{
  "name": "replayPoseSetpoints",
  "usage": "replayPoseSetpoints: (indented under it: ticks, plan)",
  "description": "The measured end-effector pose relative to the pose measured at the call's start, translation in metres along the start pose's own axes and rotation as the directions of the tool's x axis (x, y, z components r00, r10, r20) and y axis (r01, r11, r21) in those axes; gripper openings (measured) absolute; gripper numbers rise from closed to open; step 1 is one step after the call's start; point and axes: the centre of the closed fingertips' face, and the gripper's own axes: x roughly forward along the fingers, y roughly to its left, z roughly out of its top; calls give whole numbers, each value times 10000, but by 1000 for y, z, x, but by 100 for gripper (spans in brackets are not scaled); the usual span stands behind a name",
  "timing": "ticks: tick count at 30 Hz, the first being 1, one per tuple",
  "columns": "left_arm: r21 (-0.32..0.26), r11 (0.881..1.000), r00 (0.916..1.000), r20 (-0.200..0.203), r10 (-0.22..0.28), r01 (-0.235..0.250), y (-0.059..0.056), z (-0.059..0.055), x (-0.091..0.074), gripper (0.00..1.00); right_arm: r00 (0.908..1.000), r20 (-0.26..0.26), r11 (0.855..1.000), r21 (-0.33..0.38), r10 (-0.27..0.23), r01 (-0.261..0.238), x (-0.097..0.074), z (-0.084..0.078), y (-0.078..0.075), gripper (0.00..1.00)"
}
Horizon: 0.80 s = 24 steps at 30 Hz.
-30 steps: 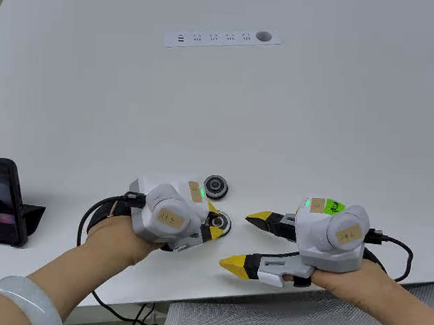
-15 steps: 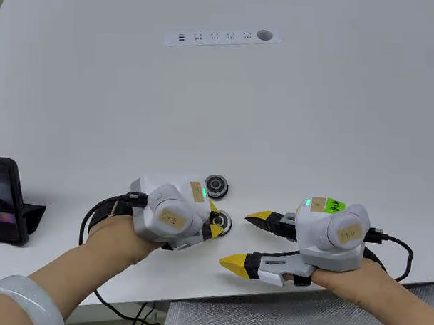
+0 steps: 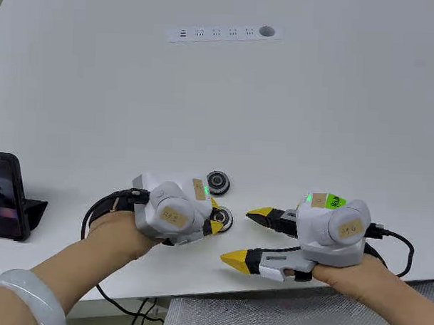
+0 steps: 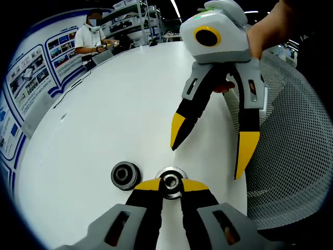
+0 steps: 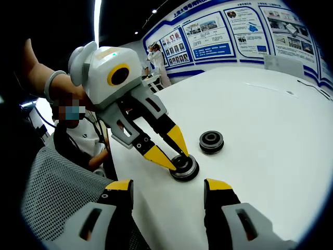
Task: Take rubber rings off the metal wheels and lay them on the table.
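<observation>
Two metal wheels with dark rubber rings lie flat on the white table [image 3: 311,116]. My left gripper [image 3: 216,221] has its yellow tips pinched on the near wheel [image 3: 222,217], which is half hidden behind them. In the left gripper view both tips [image 4: 171,184] press the near wheel [image 4: 170,178], with the far wheel [image 4: 125,175] lying free to its left. My right gripper [image 3: 246,236] stands open just right of the near wheel, holding nothing. In the right gripper view its jaws [image 5: 169,186] frame the near wheel [image 5: 186,167], the left gripper [image 5: 170,148] and the far wheel [image 5: 211,141].
A white power strip [image 3: 221,33] lies at the far side of the table. A dark phone on a stand [image 3: 3,198] stands at the left edge. Cables trail from both grippers. A grey mesh chair [image 3: 269,314] sits below the table's front edge.
The head view has shifted a little. Both grippers and both wheels keep nearly the same places; the left gripper stays pinched on the near wheel.
</observation>
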Motion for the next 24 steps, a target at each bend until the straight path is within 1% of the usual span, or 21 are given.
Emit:
replayPoseSetpoints:
  ticks: [6,8,9,10,11,13,14,15,17,18,20,21,22,24]
  plan:
    - [163,9998,9999,-37,131,-130,-1,0,0,12,10000,40,10000,54,28,-28,1,1,0,56]
    - [496,9986,9998,-86,204,-200,-2,0,0,12,10000,57,10000,31,32,-32,1,2,0,56]
    - [527,9985,9998,-91,165,-160,-3,1,0,10,10000,51,10000,38,34,-35,1,2,0,56]
    - [540,9985,9999,-162,-59,67,-8,0,0,6,10000,69,10000,37,37,-37,1,2,0,56]
    - [548,9985,9998,-197,17,-6,-8,-2,1,5,10000,83,10000,40,34,-34,1,2,0,56]
    - [491,9986,9998,-61,215,-212,-2,0,0,7,10000,86,10000,51,31,-31,0,2,0,56]
    - [439,9988,9997,-9,239,-239,-1,1,0,9,10000,93,10000,44,27,-27,0,3,0,56]
    - [256,9993,9996,124,268,-271,1,3,-1,11,10000,91,10000,54,24,-24,0,3,0,56]
    - [285,9991,9993,196,323,-328,3,4,-2,12,10000,77,10000,52,14,-15,-1,2,-1,56]
    - [278,9990,9993,151,335,-339,4,4,-2,14,10000,70,10000,62,10,-10,-1,2,-1,56]
    - [326,9988,9994,40,353,-354,6,2,-1,13,10000,50,10000,55,11,-11,-1,1,-1,56]
    - [274,9990,9993,47,363,-364,7,1,-2,15,10000,50,10000,55,16,-16,-1,1,-1,56]
    - [104,9996,9996,28,271,-271,7,1,-1,14,10000,59,10000,56,21,-22,-1,2,-1,55]
    - [177,9995,9996,45,273,-274,6,1,-1,14,10000,86,10000,48,23,-23,-1,3,-1,55]
